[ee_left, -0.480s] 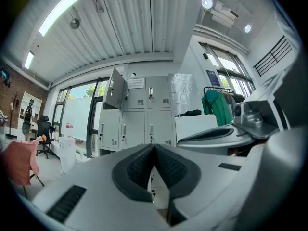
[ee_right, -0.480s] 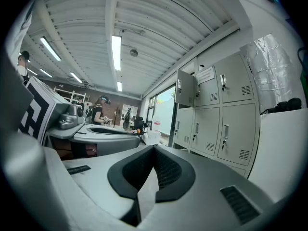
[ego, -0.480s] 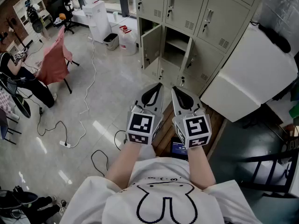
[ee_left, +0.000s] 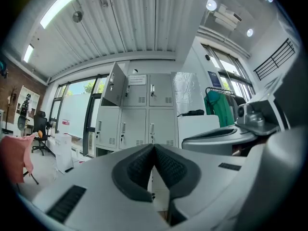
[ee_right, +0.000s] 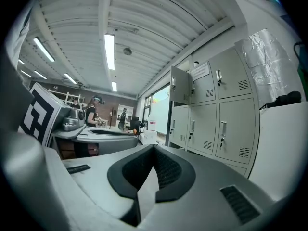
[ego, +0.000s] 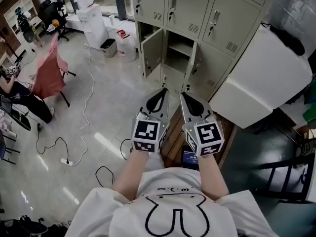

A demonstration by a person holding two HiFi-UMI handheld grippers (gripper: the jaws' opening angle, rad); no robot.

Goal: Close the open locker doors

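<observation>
Left tool (ego: 163, 94) and right tool (ego: 186, 98) are both pressed together with nothing pinched, and we hold them side by side. The lockers (ego: 224, 19) are at 12 o'clock, well apart from the tools. We see two open doors there, one (ego: 152, 51) at 11 o'clock and one (ego: 193, 65) at 12. The open compartment (ego: 178, 51) sits between them. An upper-row door (ee_left: 114, 84) also hangs open.

T-shirt (ego: 173, 204): white, black print | left gripper (ego: 164, 89), right gripper (ego: 183, 94): grey
</observation>
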